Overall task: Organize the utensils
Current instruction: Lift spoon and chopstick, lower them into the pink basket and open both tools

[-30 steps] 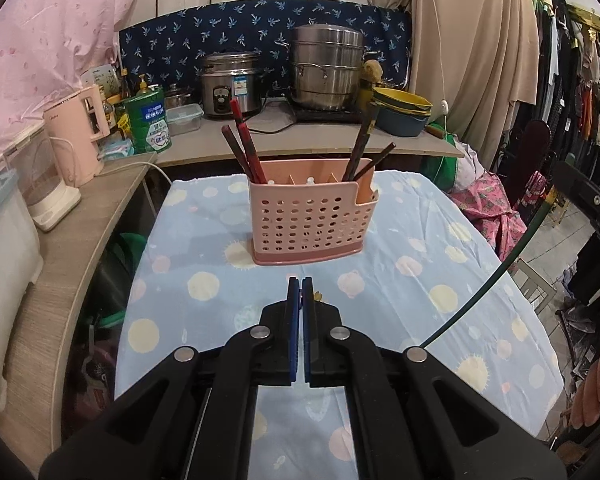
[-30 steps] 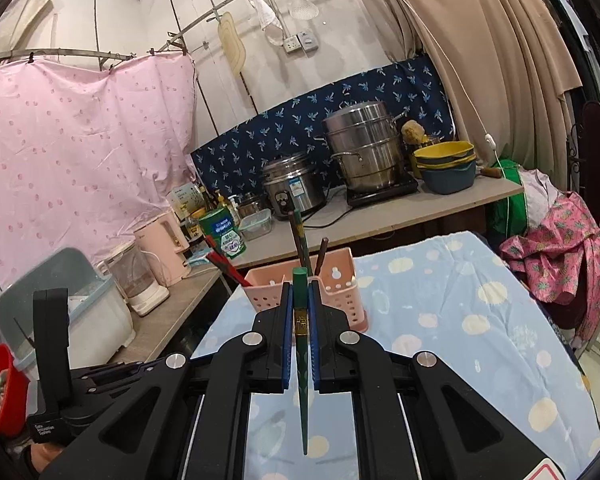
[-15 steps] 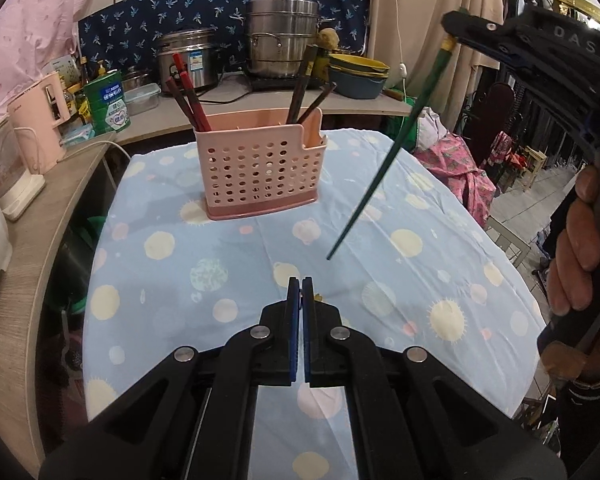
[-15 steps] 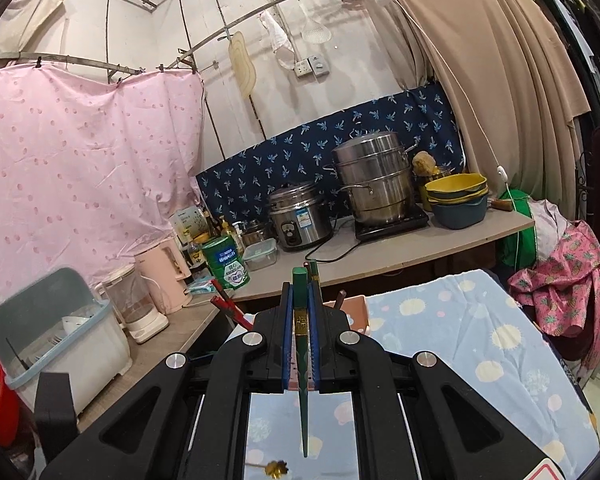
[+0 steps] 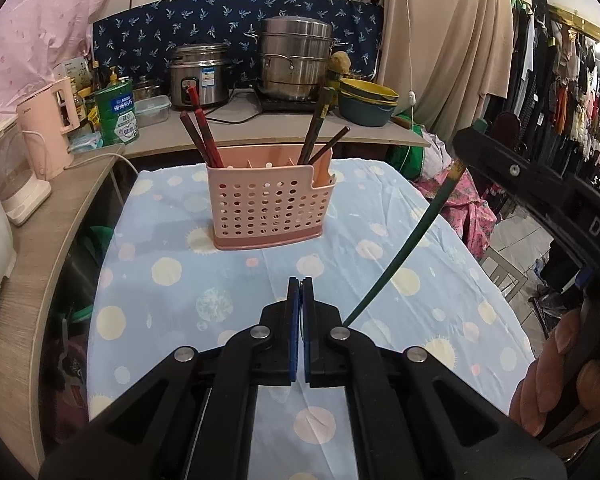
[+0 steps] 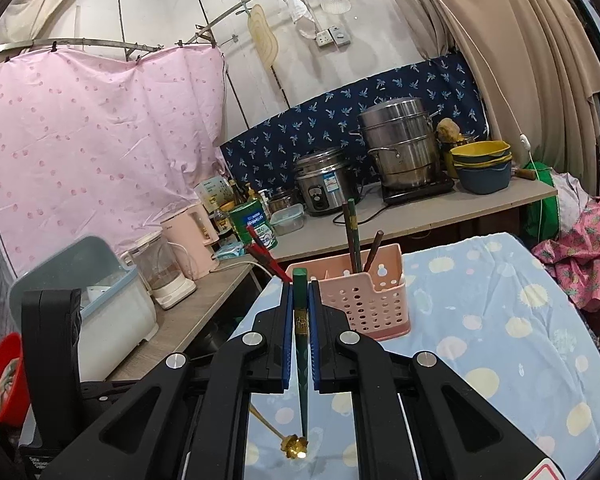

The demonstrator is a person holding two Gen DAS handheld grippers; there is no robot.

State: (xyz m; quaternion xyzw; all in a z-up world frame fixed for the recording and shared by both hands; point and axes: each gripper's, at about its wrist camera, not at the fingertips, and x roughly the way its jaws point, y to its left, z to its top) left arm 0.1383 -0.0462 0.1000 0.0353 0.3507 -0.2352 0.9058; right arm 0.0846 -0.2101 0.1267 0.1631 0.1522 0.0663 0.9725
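Table (image 5: 148,272) | caddy (image 5: 270,204) at its middle, well apart from my tongs | left tongs (image 5: 300,292) closed, empty | right tongs (image 6: 300,304) clamp green chopstick (image 6: 301,360), now lower than a moment ago, tip near cloth; caddy drop comes next.

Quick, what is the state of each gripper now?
Left gripper: closed, holding nothing.
Right gripper: closed on a green chopstick.

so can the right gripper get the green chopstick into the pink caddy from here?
Probably yes: right gripper grips the green chopstick above the table, nothing between it and the pink caddy.
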